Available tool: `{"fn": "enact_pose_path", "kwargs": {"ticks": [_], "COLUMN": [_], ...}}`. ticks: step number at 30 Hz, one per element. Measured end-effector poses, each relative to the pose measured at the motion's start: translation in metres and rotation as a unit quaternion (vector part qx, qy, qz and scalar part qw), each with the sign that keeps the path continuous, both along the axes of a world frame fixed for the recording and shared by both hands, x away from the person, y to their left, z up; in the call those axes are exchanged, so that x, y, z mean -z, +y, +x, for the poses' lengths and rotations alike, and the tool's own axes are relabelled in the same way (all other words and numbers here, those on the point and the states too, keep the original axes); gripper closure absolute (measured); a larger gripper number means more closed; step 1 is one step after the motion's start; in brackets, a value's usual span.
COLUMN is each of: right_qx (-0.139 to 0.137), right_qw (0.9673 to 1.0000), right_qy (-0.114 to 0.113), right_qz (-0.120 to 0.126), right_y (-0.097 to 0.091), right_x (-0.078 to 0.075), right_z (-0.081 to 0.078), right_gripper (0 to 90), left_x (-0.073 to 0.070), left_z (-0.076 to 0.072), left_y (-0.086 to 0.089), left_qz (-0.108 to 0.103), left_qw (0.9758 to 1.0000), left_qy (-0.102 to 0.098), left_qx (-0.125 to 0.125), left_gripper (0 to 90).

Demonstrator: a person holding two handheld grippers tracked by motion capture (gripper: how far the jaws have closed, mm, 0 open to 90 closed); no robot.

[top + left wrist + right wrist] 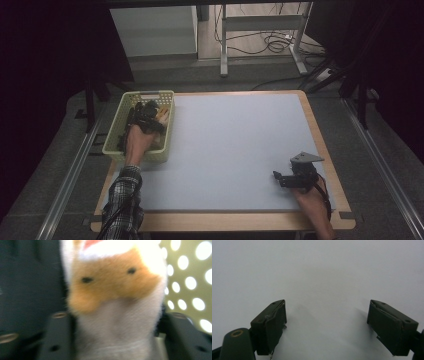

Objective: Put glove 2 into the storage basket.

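Note:
A plush toy point(117, 290) with an orange and white face and two black eyes stands between the jaws of my left gripper point(116, 322). Its fur reaches both jaws, but I see no squeeze. In the high view my left gripper point(147, 116) is down inside the pale green perforated basket point(148, 93) at the table's far left, with a patch of the orange toy point(162, 114) beside it. Near the front right of the table my right gripper point(278, 179) lies low over the mat. Its jaws point(327, 315) stand wide apart with nothing between them.
The basket's holed wall point(190, 282) is close behind the toy, and a dark object point(30, 285) lies to its left. A pale blue mat point(235, 145) covers the wooden table. Beyond the far edge are desk legs and cables point(275, 42) on the floor.

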State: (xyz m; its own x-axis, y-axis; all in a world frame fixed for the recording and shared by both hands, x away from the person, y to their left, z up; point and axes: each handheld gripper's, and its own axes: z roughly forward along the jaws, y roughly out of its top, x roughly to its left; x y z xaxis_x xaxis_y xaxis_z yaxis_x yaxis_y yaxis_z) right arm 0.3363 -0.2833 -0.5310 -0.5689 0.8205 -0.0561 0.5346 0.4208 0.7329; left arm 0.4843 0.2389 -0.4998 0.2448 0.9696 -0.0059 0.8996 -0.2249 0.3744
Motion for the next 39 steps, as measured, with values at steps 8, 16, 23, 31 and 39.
{"fn": "enact_pose_path", "kwargs": {"ticks": [8,16,23,31,39], "right_qx": [0.000,0.000,0.000,0.000,0.000], "right_qw": [1.0000,1.0000,1.0000,1.0000,1.0000], "right_qy": [0.000,0.000,0.000,0.000,0.000], "right_qz": [0.000,0.000,0.000,0.000,0.000], "right_y": [0.000,0.000,0.000,0.000,0.000], "right_x": [0.000,0.000,0.000,0.000,0.000], "right_z": [0.000,0.000,0.000,0.000,0.000], "right_gripper": [15.7,15.8,15.8,15.7,15.8], "left_x": [-0.034,-0.047,-0.014,-0.011,-0.026], "left_z": [-0.018,-0.023,-0.010,-0.007,-0.020], "left_y": [0.016,0.031,0.017,0.009,0.028], "left_qz": [-0.022,0.019,0.040,0.009,-0.008], "left_qw": [0.9986,0.9968,0.9988,0.9995,0.9972], "left_qy": [-0.047,-0.074,-0.026,-0.031,-0.073], "left_qx": [0.007,-0.020,-0.013,-0.004,-0.017], "left_gripper": [7.8,62.2,76.6,78.6,65.6]}}
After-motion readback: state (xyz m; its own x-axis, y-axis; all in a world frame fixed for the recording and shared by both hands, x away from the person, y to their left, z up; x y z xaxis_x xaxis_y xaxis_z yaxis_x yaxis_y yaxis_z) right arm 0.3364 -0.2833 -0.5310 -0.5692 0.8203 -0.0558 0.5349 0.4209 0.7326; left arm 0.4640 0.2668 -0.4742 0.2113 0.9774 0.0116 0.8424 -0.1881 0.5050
